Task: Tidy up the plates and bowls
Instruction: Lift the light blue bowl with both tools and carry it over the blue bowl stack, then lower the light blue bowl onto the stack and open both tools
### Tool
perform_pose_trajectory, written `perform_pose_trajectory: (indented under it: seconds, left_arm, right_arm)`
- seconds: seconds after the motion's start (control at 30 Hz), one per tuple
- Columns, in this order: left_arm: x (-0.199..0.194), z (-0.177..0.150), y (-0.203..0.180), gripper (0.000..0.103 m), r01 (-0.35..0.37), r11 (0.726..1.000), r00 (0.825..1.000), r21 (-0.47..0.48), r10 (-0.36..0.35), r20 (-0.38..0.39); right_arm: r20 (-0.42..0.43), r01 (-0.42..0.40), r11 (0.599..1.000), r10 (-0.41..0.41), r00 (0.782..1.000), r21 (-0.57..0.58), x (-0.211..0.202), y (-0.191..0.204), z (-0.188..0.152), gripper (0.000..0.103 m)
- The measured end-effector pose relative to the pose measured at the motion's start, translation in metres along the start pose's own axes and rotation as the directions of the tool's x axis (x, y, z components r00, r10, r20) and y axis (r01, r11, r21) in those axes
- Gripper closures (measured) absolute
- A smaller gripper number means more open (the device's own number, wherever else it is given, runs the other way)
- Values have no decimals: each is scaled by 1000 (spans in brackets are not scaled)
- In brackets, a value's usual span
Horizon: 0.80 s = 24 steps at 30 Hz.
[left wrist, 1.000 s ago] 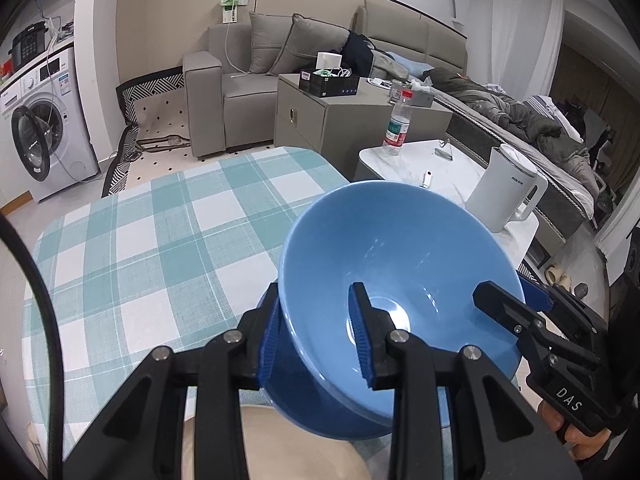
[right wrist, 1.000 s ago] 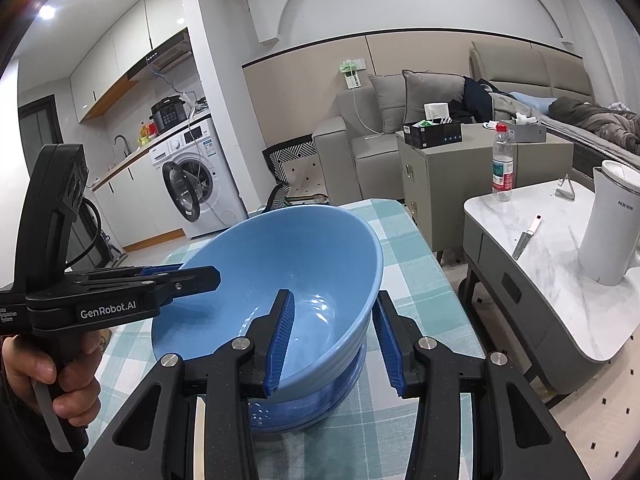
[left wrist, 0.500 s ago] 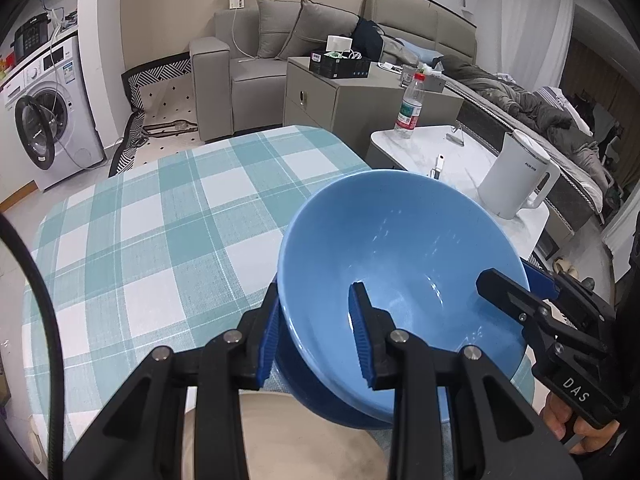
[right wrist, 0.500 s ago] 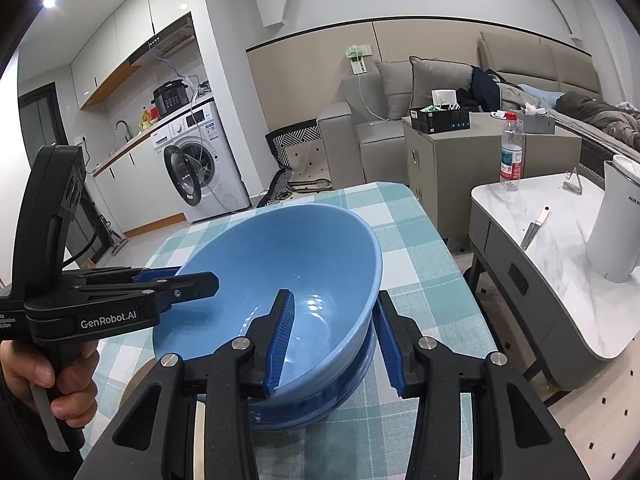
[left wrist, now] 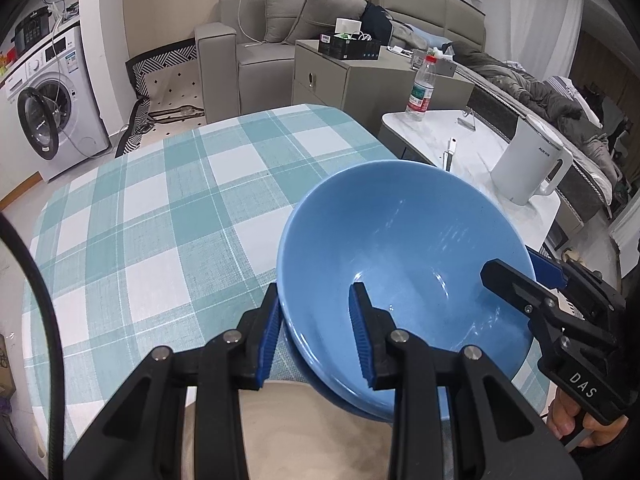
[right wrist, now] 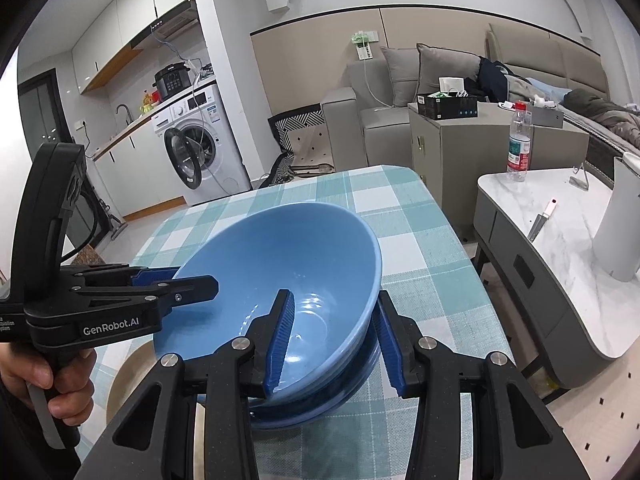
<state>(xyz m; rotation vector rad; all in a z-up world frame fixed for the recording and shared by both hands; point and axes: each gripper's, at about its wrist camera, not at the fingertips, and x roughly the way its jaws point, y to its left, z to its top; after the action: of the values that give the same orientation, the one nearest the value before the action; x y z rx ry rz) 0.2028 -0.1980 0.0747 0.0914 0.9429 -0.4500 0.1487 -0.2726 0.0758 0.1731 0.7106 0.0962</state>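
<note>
The left gripper (left wrist: 316, 336) clamped the near rim of the upper blue bowl (left wrist: 404, 256), one finger inside, one outside. The right gripper (right wrist: 332, 340) pinched the opposite rim likewise. That bowl sat tilted in a second blue bowl (right wrist: 320, 404) on the checked tablecloth (left wrist: 160, 208), beside a beige plate (left wrist: 288, 432).

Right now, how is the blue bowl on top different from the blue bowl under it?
The top blue bowl is tilted, while the lower blue bowl sits flatter on the checked tablecloth. The top one shows its whole inside; the lower one shows only an edge. Both hand-held grippers, left and right, pinch the top bowl's rim. Both bowls are blue.
</note>
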Motion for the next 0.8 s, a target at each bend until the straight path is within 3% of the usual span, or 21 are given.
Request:
perform_pose_trajectory:
  seconds: [0.8]
  left_arm:
    - [13, -11, -4, 69, -53, 997, 998, 54, 55, -29]
  right_arm:
    - [-54, 69, 991, -76, 996, -114, 21, 8, -10, 59]
